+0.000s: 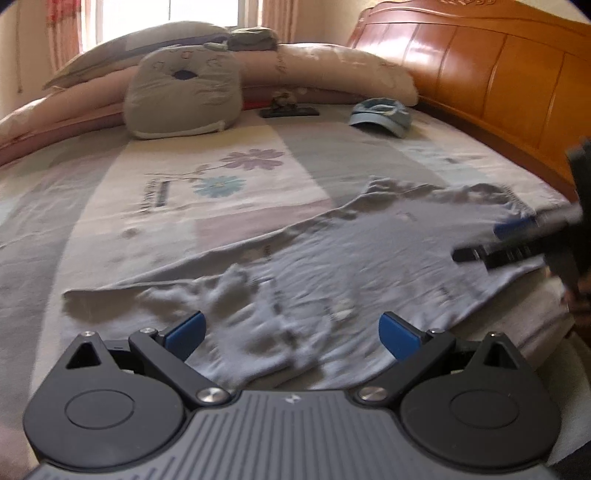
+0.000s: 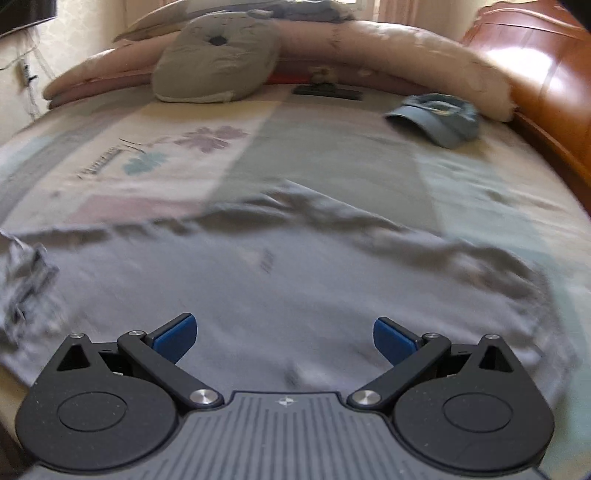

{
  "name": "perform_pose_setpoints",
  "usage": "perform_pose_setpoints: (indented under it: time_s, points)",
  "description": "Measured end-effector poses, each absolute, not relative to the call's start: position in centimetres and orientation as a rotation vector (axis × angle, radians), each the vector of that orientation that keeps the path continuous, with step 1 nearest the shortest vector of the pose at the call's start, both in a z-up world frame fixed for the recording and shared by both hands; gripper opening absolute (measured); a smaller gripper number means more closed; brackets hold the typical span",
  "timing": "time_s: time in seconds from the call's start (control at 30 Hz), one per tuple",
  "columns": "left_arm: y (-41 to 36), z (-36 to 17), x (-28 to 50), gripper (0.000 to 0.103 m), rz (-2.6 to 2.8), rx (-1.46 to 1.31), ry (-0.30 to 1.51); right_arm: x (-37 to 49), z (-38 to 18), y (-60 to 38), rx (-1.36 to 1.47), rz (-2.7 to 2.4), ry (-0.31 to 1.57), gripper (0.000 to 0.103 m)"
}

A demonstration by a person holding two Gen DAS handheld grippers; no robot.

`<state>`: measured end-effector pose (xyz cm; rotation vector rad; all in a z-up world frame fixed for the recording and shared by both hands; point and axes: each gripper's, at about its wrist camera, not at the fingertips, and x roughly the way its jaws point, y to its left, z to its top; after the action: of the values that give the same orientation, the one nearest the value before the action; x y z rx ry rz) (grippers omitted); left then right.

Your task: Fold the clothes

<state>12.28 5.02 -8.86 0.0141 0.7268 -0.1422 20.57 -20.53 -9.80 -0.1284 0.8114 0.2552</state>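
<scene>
Left gripper point(image 1: 291, 332): jaws wide, empty
Right gripper point(image 2: 284, 338): jaws wide, empty
Risk: shirt point(image 1: 332, 251) bunches if crumpled end is grabbed thick

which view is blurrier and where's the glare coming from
Right wrist view: blurrier, the grey garment smeared, especially its crumpled left edge; glare on the wooden headboard. Left wrist view: sharper, though the right gripper streaks; the window is blown out and the headboard shines. Fisheye bends both.
</scene>
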Motion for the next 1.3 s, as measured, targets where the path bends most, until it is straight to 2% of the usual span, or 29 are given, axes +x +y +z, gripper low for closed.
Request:
perform_pose_setpoints:
  time_s: [0.13,0.2,0.33,0.6,0.73,0.9,1.13,1.3]
  points:
    - [3.7,-8.9,15.2,0.100,-0.182,0.014,0.718,18.4,-11.8,-22.8,-0.093,0.234,0.846,0.103]
    - [3.1,-9.2,17.1,0.100,-0.207,0.016,0.711,17.5,-12.1,-23.3,-0.070,0.231,0.802,0.103]
    - [2.2,-10.7,21.0,0.100,-0.225,-0.002,0.782,17.5,-12.2,-23.2,-0.055,0.199,0.791,0.103]
    - [2.0,-13.0,24.9,0.102,-0.176,-0.042,0.810,16.9,-12.7,-23.4,-0.053,0.210,0.738,0.103]
    - [0.9,-13.1,25.7,0.102,-0.149,0.029,0.823,16.6,-12.9,-23.5,-0.056,0.225,0.708,0.103]
    - [0.8,-12.1,25.3,0.102,-0.174,0.043,0.847,16.6,-13.0,-23.6,-0.062,0.236,0.694,0.103]
    - [0.0,-8.4,20.2,0.102,-0.208,0.117,0.729,16.7,-13.0,-23.7,-0.066,0.252,0.699,0.103]
    - [-1.2,-8.2,17.1,0.102,-0.296,0.134,0.728,16.9,-12.5,-24.2,-0.056,0.278,0.737,0.103]
